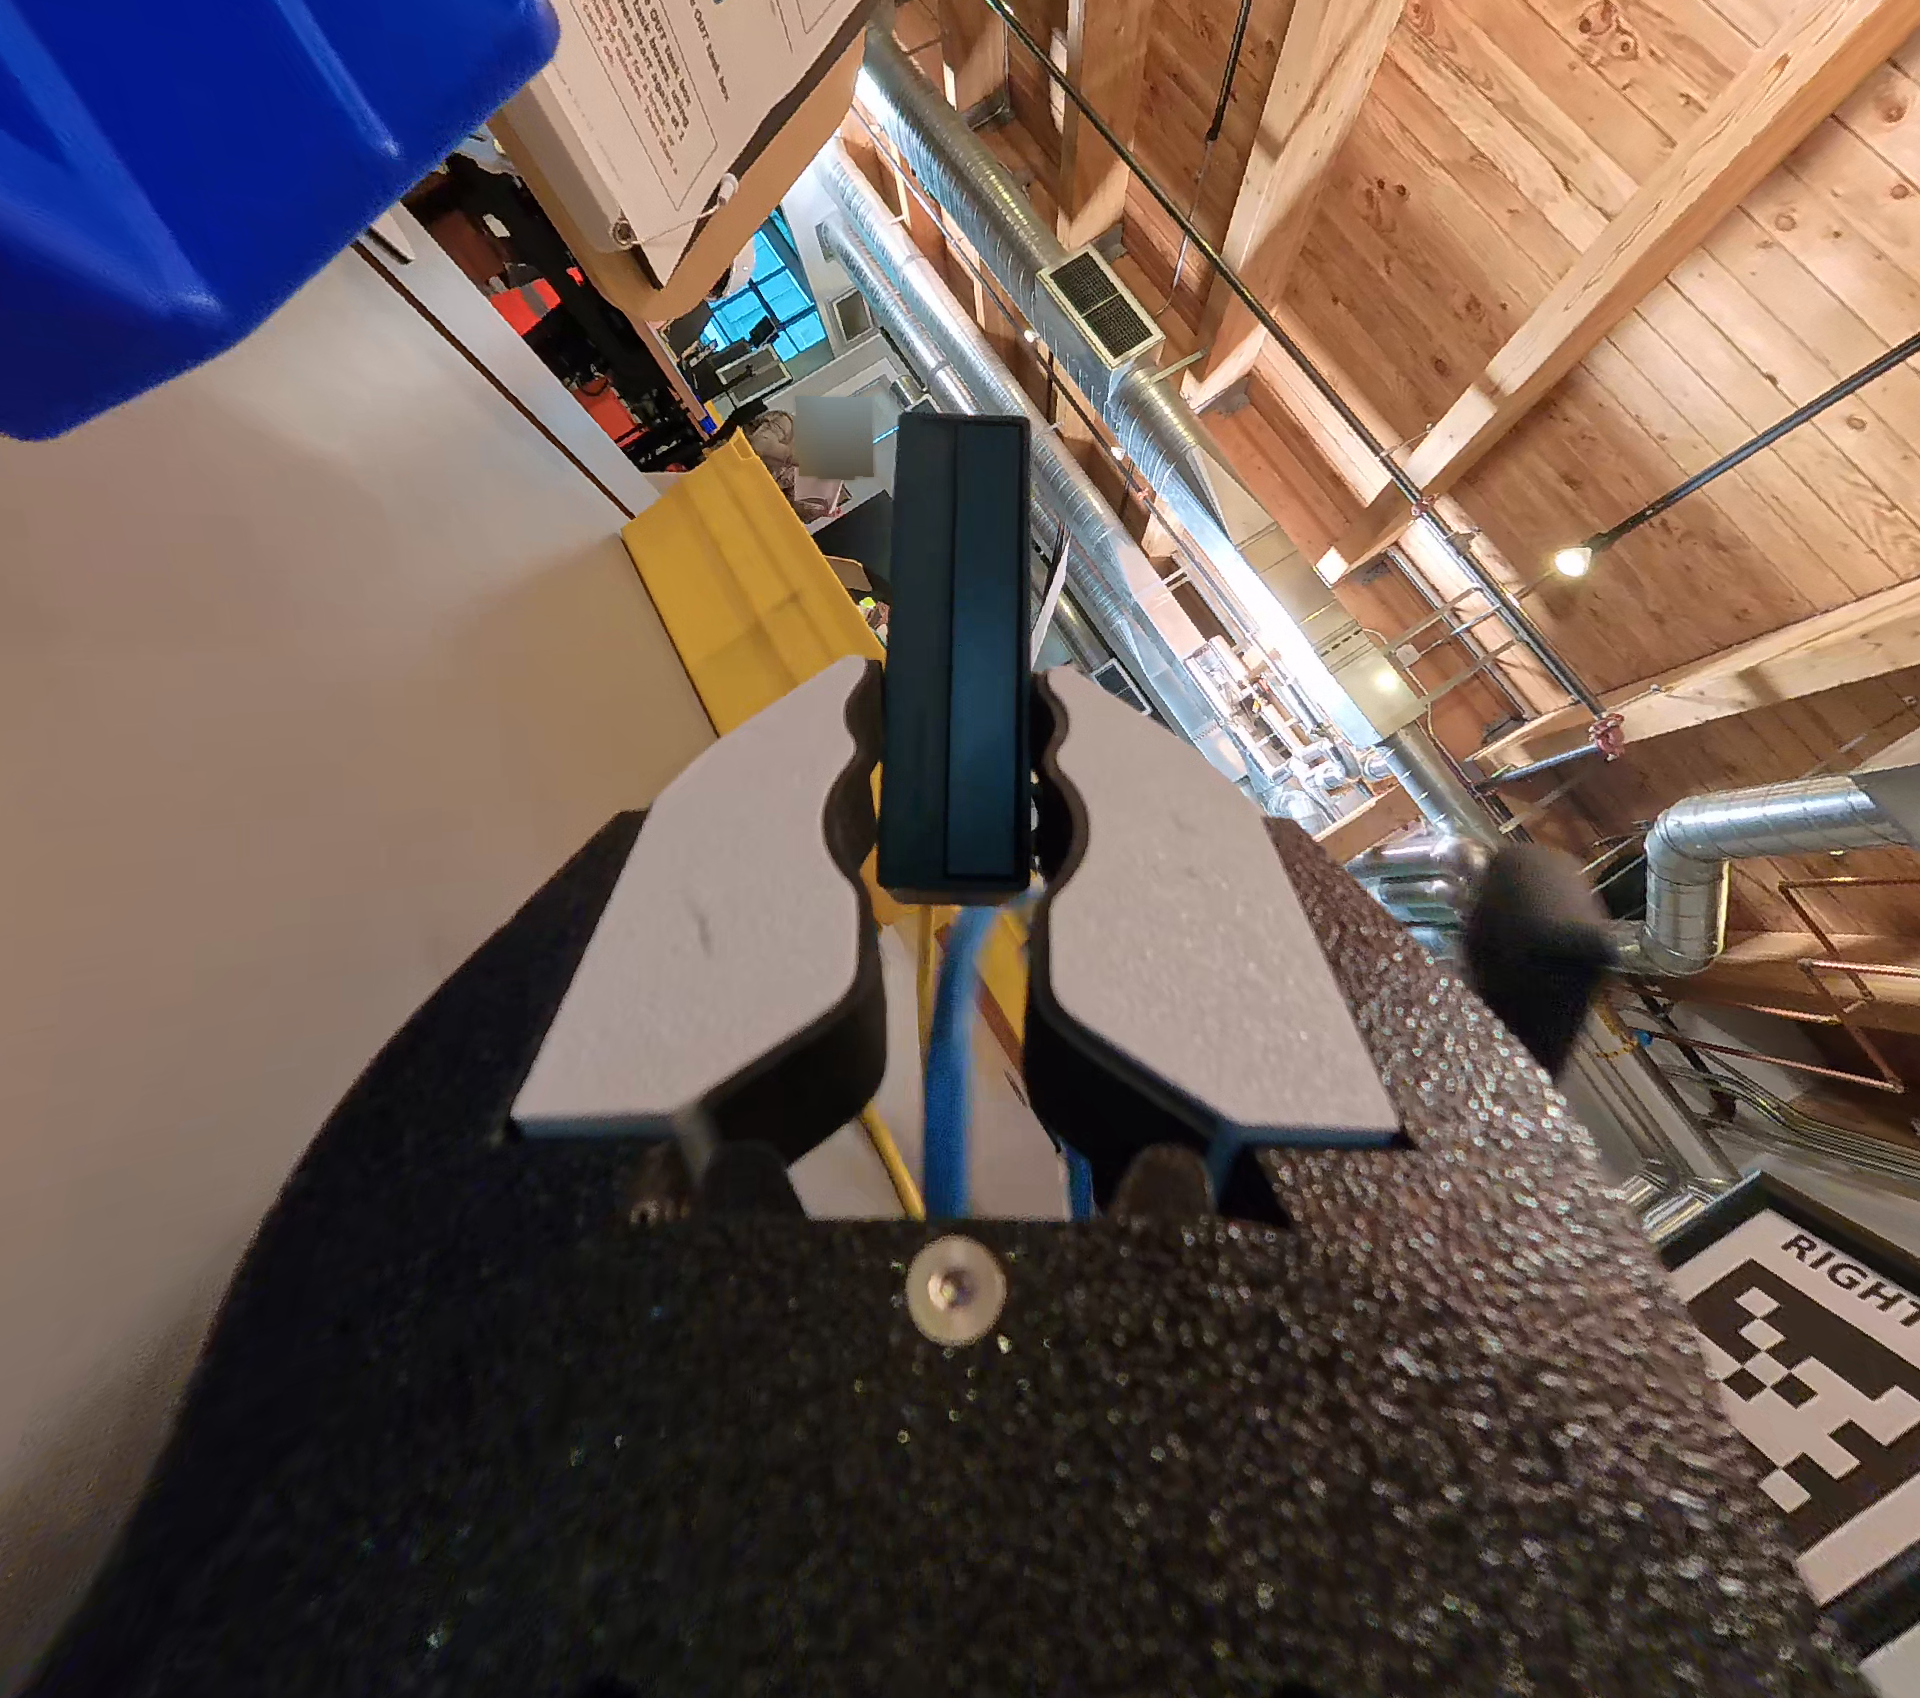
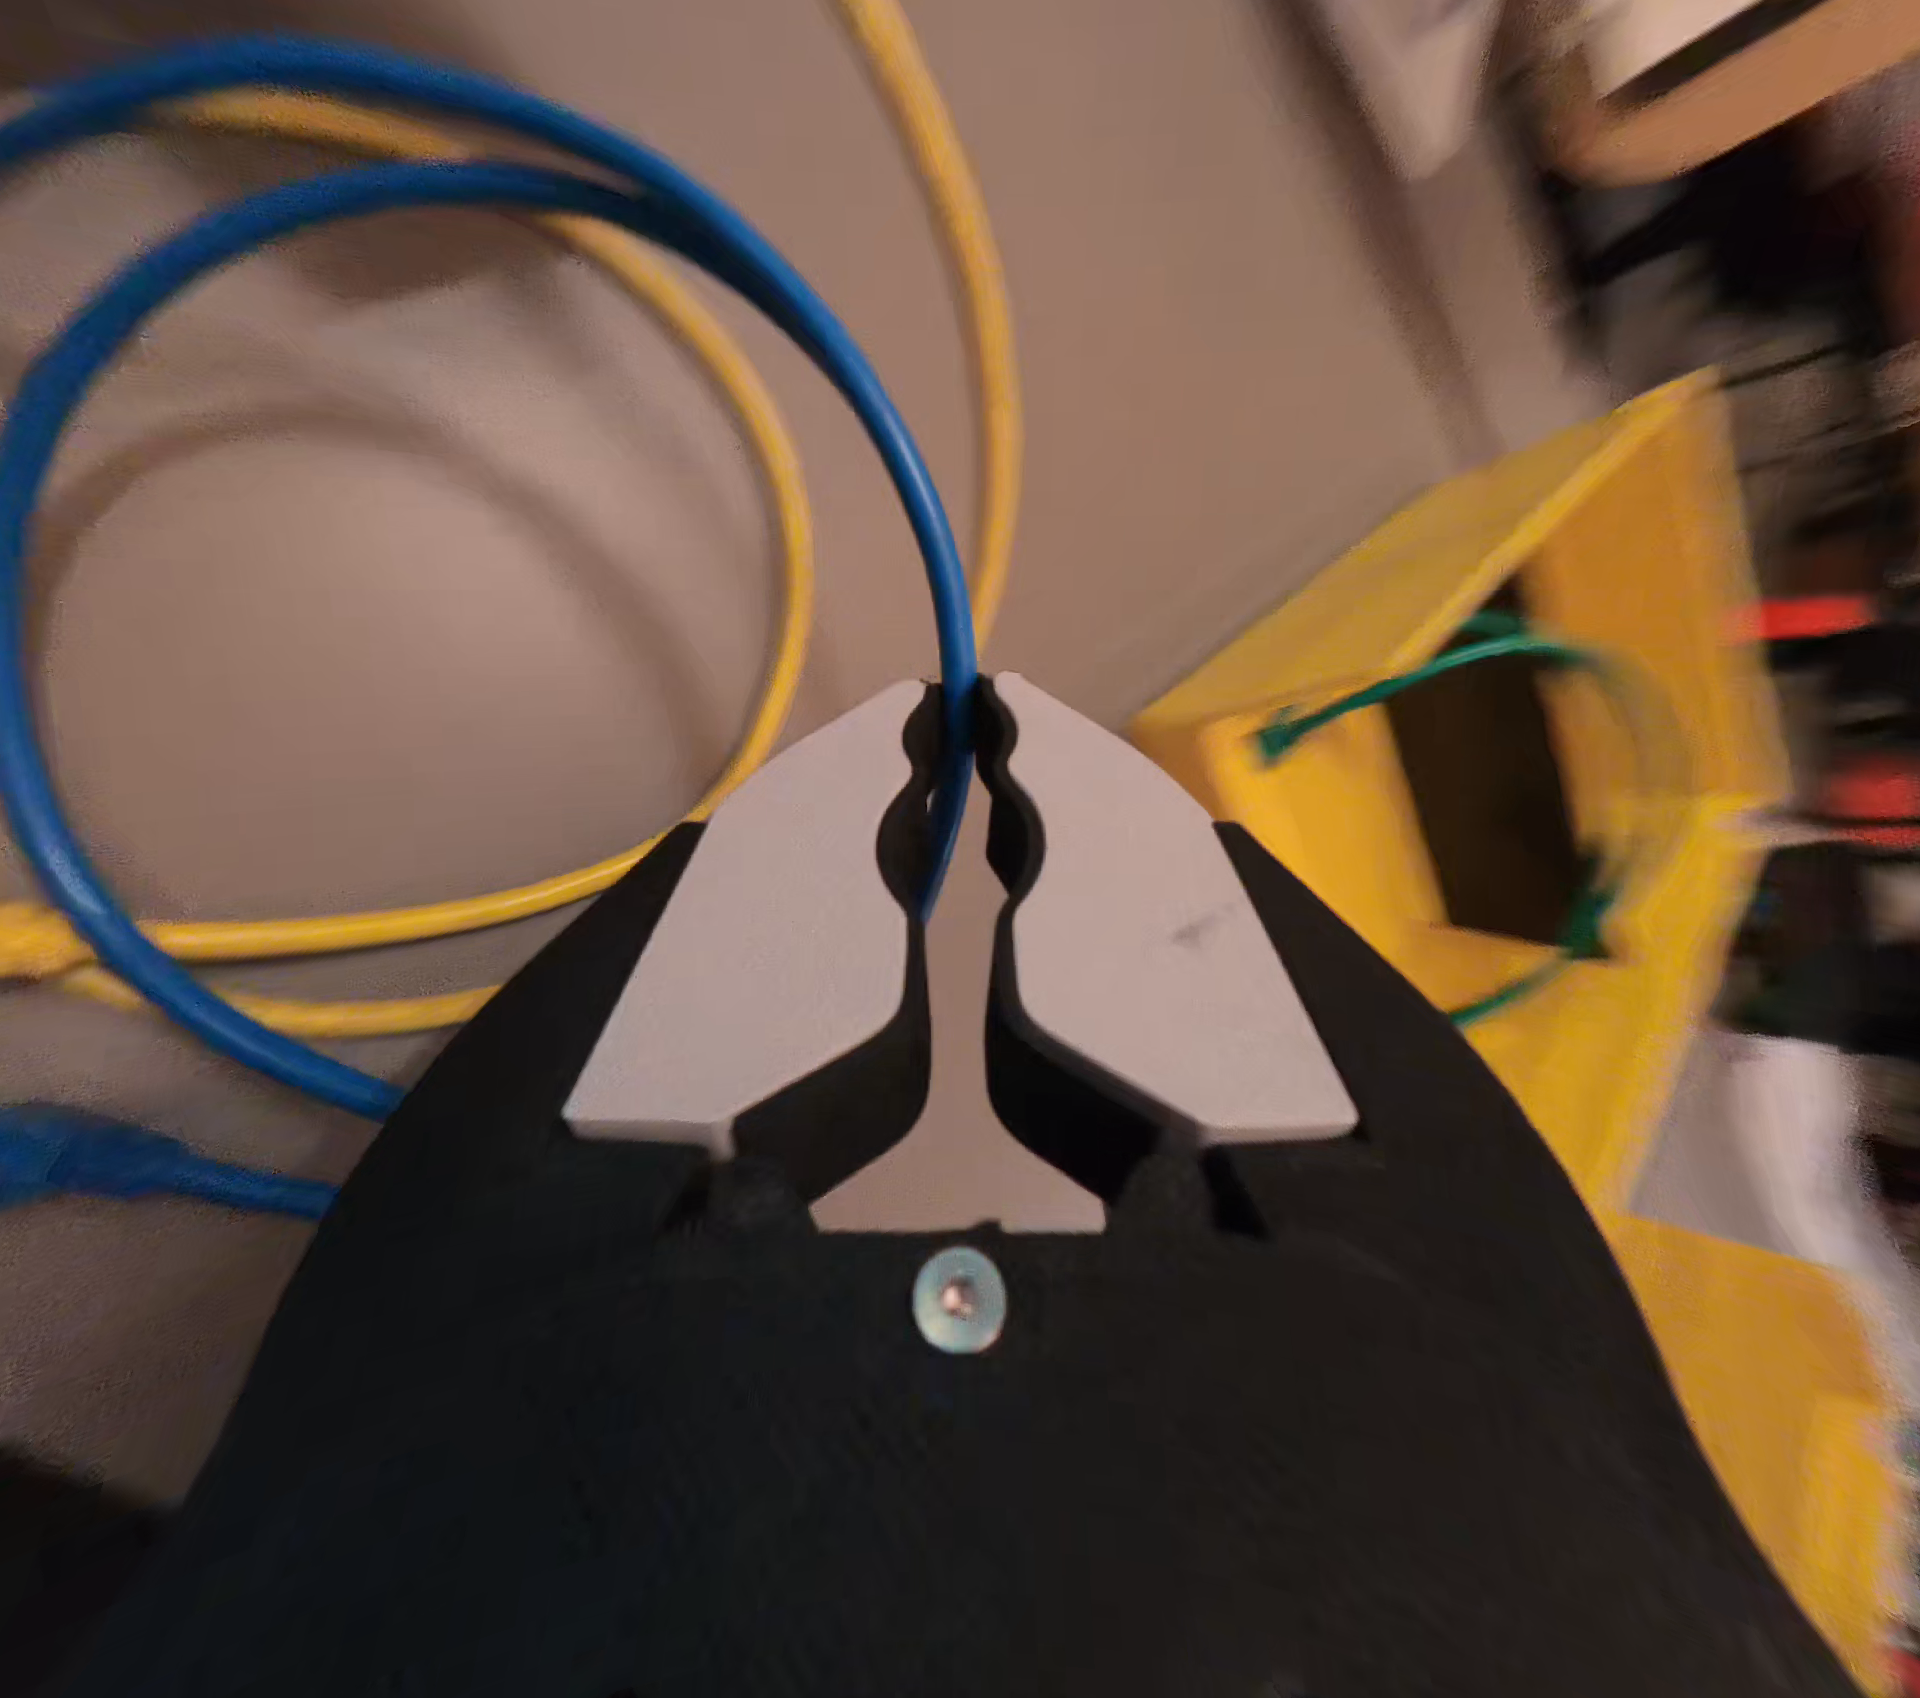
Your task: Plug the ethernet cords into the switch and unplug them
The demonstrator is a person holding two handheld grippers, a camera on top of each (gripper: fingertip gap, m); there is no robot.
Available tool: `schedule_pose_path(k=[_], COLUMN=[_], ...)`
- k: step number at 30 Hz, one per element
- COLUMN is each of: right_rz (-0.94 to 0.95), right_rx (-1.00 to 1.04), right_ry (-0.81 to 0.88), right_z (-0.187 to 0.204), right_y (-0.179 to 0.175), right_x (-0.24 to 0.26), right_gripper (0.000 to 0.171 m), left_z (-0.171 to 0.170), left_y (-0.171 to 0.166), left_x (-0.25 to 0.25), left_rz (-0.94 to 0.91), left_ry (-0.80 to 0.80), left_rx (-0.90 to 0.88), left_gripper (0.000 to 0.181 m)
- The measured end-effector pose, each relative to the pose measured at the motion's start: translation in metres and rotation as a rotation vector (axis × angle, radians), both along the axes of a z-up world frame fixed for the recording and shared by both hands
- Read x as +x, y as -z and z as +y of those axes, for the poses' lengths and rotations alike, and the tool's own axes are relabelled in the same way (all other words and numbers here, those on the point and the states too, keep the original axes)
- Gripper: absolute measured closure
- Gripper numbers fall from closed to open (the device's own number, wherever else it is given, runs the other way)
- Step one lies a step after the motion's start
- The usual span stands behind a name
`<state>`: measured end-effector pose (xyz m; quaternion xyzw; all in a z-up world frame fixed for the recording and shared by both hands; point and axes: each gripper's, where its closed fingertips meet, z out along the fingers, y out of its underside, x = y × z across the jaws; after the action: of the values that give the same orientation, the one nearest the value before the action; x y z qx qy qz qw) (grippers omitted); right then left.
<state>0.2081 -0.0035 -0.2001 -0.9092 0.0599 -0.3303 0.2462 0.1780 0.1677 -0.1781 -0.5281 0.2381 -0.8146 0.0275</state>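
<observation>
Left wrist view: my left gripper clamps the black switch aloft; a tug from the cords could twist it loose. Right wrist view: my right gripper pinches the blue cord mid-length over the table, so it may slide through.

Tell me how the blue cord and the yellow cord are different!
The blue cord is pinched in the right gripper; the yellow cord lies loose on the table. The blue loop arches over the yellow loop, which lies lower. Both are thin and curl in loops.
</observation>
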Motion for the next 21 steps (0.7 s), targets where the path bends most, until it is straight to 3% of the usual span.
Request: schedule_pose_path(k=[4,8,14,21], right_rz=[-0.467,-0.699,-0.666,-0.522], right_rx=[0.077,0.22,0.343,0.344], right_ry=[-0.027,0.068,0.213,0.243], right_z=[-0.003,-0.028,-0.077,-0.115], right_y=[-0.095,-0.167,-0.209,-0.22], right_x=[0.007,0.011,0.043,0.116], right_gripper=[0.166,0.165,0.165,0.165], left_z=[0.002,0.003,0.005,0.003], left_y=[0.001,0.0,0.001,0.001], left_x=[0.001,0.0,0.0,0.001], left_rz=[0.003,0.001,0.004,0.005], left_ry=[-0.005,-0.007,-0.008,0.001], left_rx=[-0.006,-0.008,-0.01,-0.007], left_gripper=[0.156,0.156,0.156,0.155])
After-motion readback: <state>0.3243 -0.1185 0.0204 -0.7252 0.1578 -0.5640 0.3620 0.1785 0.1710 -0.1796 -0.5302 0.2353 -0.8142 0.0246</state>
